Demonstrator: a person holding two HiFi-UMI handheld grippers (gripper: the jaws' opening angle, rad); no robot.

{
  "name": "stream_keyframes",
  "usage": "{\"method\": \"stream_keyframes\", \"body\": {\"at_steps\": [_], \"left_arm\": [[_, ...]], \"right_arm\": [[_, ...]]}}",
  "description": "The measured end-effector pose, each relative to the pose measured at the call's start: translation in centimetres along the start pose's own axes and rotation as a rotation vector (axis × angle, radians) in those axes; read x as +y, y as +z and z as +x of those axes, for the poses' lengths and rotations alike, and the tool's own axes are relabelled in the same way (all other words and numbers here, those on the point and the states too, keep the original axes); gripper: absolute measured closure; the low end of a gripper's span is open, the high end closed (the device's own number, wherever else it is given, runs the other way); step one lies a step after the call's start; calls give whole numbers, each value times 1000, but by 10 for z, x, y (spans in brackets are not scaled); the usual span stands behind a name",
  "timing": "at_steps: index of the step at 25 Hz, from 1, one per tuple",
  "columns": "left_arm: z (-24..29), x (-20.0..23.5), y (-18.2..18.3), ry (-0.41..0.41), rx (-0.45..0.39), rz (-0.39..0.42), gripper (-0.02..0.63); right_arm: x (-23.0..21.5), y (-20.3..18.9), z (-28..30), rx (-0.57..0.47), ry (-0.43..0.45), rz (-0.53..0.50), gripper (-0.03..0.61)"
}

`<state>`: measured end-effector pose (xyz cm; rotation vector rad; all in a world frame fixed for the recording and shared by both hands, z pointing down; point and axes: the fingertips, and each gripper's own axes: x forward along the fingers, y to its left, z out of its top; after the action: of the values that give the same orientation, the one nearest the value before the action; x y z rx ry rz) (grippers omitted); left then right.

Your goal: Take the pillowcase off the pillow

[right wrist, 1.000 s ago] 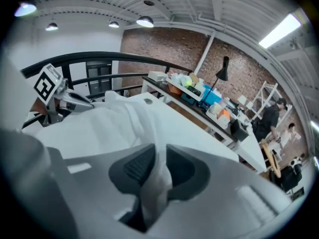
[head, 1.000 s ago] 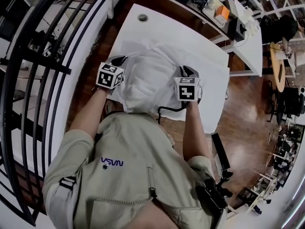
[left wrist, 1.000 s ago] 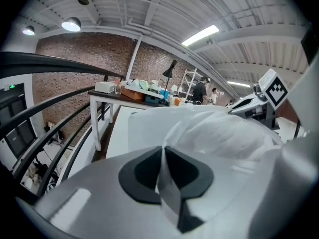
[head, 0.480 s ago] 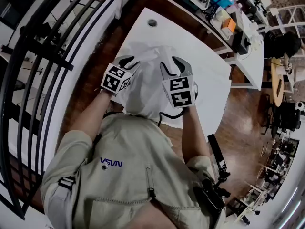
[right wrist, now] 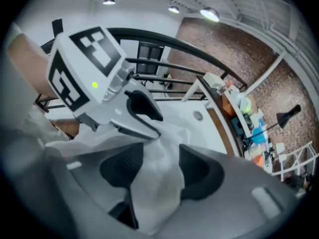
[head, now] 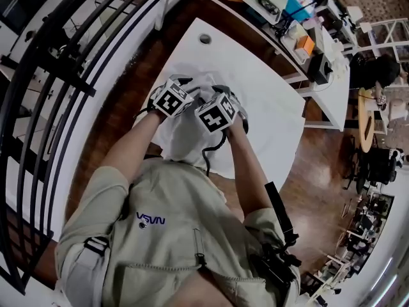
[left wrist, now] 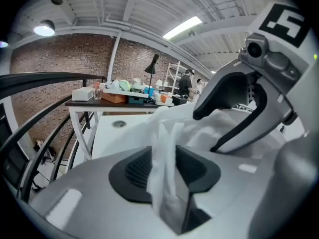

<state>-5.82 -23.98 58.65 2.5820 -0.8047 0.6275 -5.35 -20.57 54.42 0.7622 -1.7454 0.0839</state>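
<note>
A white pillow in its pillowcase (head: 190,133) lies on the white table (head: 255,62), reaching from my chest to the table's middle. My left gripper (head: 184,82) and right gripper (head: 225,92) sit side by side over its far end, marker cubes almost touching. In the left gripper view, a loose upright fold of pillowcase (left wrist: 167,148) stands between the left gripper (left wrist: 164,157) pads; the jaws have just been opening. The right gripper (right wrist: 159,166) likewise has bunched cloth (right wrist: 159,178) between pads that have just been opening. Each gripper sees the other close ahead.
A black curved railing (head: 57,75) runs along the table's left side. A round cable hole (head: 204,38) is at the table's far end. A cluttered desk (head: 287,11) stands beyond it. Wooden floor (head: 319,165) lies to the right. A black cable (head: 208,153) hangs near my chest.
Both grippers left the pillow's two sides and came together over its far middle, the right one travelling further and rolling. Their jaws went from shut to parted.
</note>
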Motion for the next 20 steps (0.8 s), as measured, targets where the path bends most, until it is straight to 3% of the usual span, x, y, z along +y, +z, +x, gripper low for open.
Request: {"method": "stream_keyframes", "body": {"at_steps": [2,4,7,9,20], "left_arm": [[-1,-1,3,16,8,29,601],[-5,0,9,35,-17,43,603],[-11,6,17,67,-49,57,603],[-16,12,20,81,-52,71,603],[-11,25,51,81,-49,109,603]], "right_arm": [[0,-10,12,52,19,-1,339],[4,-18,22,82,37,-11,339],[10,-23,20,58,28,-36,489],[15,-20,7,9,1,-56,544],[43,-14,-80,-229,-24,-163,560]]}}
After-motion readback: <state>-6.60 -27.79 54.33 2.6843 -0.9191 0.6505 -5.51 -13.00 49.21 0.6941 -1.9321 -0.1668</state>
